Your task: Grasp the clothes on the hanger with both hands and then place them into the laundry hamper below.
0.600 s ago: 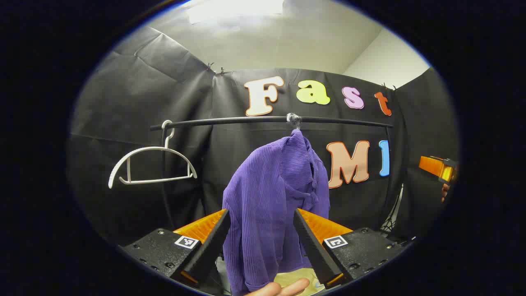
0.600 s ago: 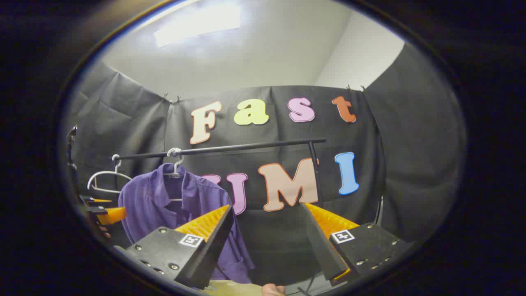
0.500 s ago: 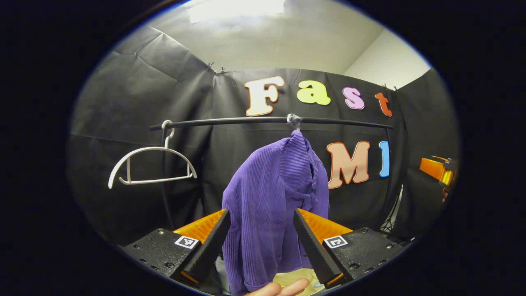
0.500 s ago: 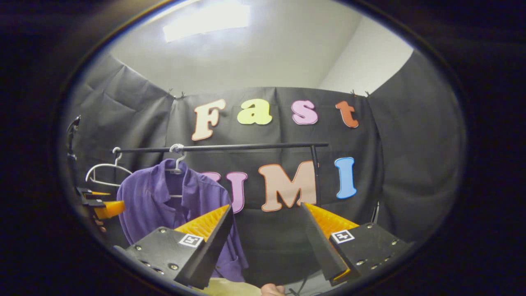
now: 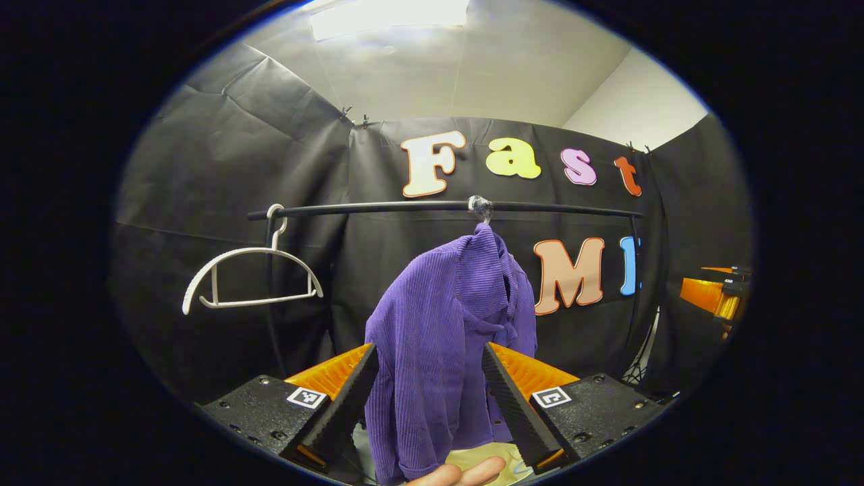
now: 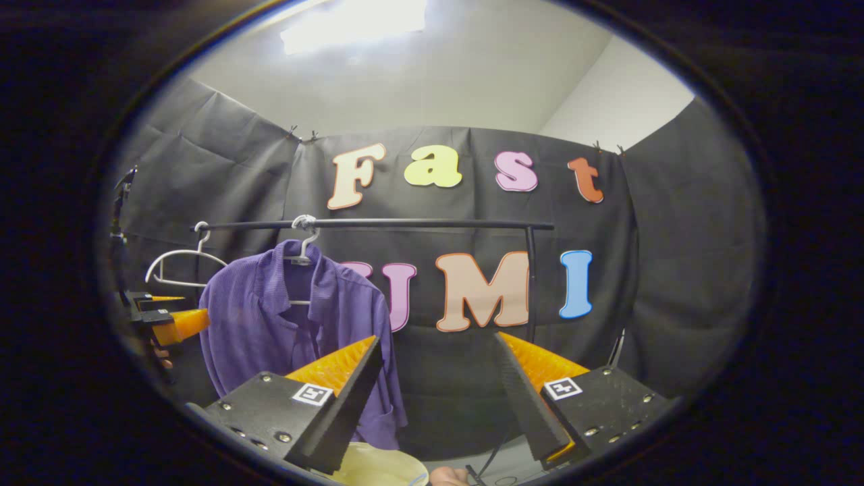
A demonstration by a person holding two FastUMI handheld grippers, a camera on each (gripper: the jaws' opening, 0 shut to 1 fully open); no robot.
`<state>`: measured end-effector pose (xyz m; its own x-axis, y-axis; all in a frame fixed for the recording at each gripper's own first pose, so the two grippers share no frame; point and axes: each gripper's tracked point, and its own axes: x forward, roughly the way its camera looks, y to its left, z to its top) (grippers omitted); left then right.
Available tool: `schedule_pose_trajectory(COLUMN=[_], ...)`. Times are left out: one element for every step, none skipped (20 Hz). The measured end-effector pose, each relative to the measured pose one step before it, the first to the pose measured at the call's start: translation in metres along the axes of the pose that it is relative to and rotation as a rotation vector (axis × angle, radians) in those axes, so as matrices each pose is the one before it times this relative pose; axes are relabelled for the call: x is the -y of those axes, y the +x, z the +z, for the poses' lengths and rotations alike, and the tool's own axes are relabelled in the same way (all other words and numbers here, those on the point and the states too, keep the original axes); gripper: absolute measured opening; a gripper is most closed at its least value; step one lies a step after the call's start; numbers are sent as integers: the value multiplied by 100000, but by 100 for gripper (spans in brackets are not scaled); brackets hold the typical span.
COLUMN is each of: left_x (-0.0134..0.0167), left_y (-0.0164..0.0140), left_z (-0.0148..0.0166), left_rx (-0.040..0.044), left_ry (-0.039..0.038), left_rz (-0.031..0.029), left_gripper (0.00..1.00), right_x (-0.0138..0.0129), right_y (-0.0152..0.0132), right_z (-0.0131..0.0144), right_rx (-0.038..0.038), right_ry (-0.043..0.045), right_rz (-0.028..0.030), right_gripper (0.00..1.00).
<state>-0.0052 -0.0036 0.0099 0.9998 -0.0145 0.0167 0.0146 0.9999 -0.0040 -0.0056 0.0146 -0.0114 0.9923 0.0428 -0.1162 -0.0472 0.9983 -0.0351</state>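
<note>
Nothing grasped yet. The purple shirt point(image 5: 445, 337) is hung from the rail point(image 5: 378, 208), its hanger still hooked on. Left gripper point(image 5: 426, 398) and right gripper point(image 6: 439, 398) are held wide, empty, short of the shirt. The hamper point(image 6: 378, 467) is glimpsed below the rail; grasp, unhooking and drop remain.

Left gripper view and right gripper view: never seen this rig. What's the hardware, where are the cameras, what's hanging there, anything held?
No robot arm: a person carries a two-finger tool in each hand, with a fisheye camera on each looking forward along its fingers. In the left gripper view the left tool is open, aimed at a purple shirt hanging on the black rail. An empty white hanger hangs beside it. In the right gripper view the right tool is open, pointing right of the shirt. Nothing is held. A pale rim, likely the hamper, shows below.
</note>
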Motion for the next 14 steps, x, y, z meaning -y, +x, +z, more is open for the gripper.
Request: schedule_pose_trajectory(left_x=[-9, -25, 65, 163, 89, 128, 360, 607, 727, 732, 612, 632, 589, 610], left_y=[-20, 54, 1, 52, 16, 62, 226, 314, 217, 358, 338, 491, 528, 583], left_z=[-19, 10, 85, 186, 32, 200, 93, 4, -225, -109, -426, -379, -466, -422], left_rx=[-33, -11, 126, 141, -103, 124, 168, -43, -566, -340, -310, -180, -265, -133], left_ry=[-5, 65, -44, -14, 41, 207, 65, -319, -590, -301, 351, 822, 946, 684], left_rz=[-90, 83, -125, -453, -56, 142, -376, -1106, -904, -738, -386, -137, -48, 137], left_gripper=[92, 92, 92, 92, 92, 92, 92, 92, 92, 92, 92, 92, 92, 92], right_x=[34, -19, -22, -48, -117, -212, -275, -201, -419, -280, -309, -394, -296, -242], right_y=[106, 146, 201, 175, 308, 193, 296, 238, 360, 470, 535, 592, 709, 681], right_z=[-254, -263, -39, -132, -231, -360, -298, -310, -319, -339, -313, -467, -431, -499], right_rx=[-1725, -880, -232, -259, -585, -959, -583, -735, -653, -349, -479, -430, -226, -456], right_ry=[559, 201, -157, -85, 260, 434, 459, 470, 998, 702, 6, -119, 141, -79], right_rz=[151, 46, 361, 773, 1054, 1291, 1324, 1377, 1275, 752, 730, 842, 876, 919], right_gripper=[98, 98, 98, 100, 98, 98, 98, 98, 98, 98, 98, 98, 98, 98])
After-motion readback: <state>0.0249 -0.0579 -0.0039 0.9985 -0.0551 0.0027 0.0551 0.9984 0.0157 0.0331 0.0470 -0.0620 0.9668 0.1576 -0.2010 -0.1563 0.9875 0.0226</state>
